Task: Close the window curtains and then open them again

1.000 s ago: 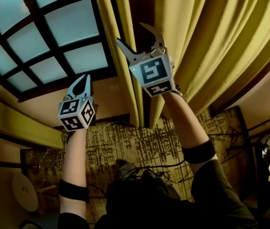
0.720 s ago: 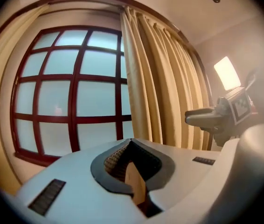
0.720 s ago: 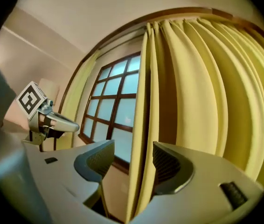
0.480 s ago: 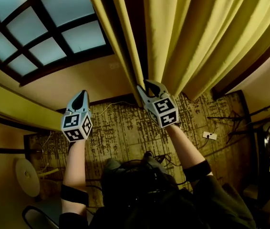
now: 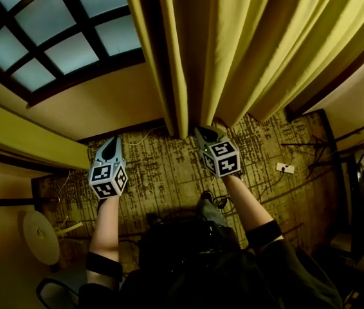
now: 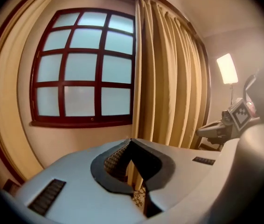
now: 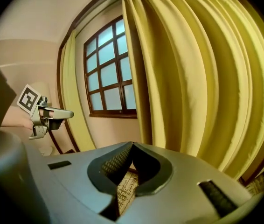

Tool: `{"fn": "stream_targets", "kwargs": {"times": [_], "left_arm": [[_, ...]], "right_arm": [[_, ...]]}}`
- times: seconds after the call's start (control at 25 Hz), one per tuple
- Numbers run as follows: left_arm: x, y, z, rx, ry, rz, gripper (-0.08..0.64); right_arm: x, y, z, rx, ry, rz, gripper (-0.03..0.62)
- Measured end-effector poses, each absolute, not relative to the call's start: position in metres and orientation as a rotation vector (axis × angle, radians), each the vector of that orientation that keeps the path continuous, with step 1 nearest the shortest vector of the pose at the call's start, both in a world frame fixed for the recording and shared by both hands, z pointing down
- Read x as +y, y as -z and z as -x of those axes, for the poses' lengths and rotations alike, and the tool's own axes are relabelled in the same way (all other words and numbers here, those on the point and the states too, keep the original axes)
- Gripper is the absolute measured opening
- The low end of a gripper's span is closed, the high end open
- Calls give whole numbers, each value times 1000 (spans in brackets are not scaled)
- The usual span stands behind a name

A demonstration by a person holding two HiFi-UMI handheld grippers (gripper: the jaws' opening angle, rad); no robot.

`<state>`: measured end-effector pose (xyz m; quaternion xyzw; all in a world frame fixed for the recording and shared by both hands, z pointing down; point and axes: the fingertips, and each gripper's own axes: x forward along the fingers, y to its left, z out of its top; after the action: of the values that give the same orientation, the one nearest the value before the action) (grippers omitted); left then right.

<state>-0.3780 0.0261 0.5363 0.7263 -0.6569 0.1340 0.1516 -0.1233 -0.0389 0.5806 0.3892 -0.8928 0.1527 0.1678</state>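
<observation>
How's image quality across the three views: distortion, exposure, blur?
Head view: dim and warm, fisheye bows the window bars, curtain stays sharp. Left gripper view: dark circular vignette, lamp blown out to white. Right gripper view: same vignette, curtain folds bulge outward, no motion blur visible.

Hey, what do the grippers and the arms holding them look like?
Both the left gripper and right gripper are pale grey with tapering fingers lined in dark ribbed pads, and each carries a white cube of black square markers. A black band wraps each bare forearm; the top is dark.
</observation>
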Motion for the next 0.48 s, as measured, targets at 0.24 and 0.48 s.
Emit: {"fn": "stream_targets", "kwargs": {"times": [0.24,0.48], "left_arm": [[68,-559,423,-1874,-380,-2026,2],[101,-569,443,-1850,-346,-2001,2]], "right_arm": [[-8,-596,155,-2505,-492,-1094,3],[14,-601,178,-2495,-470,-1083,3]]}}
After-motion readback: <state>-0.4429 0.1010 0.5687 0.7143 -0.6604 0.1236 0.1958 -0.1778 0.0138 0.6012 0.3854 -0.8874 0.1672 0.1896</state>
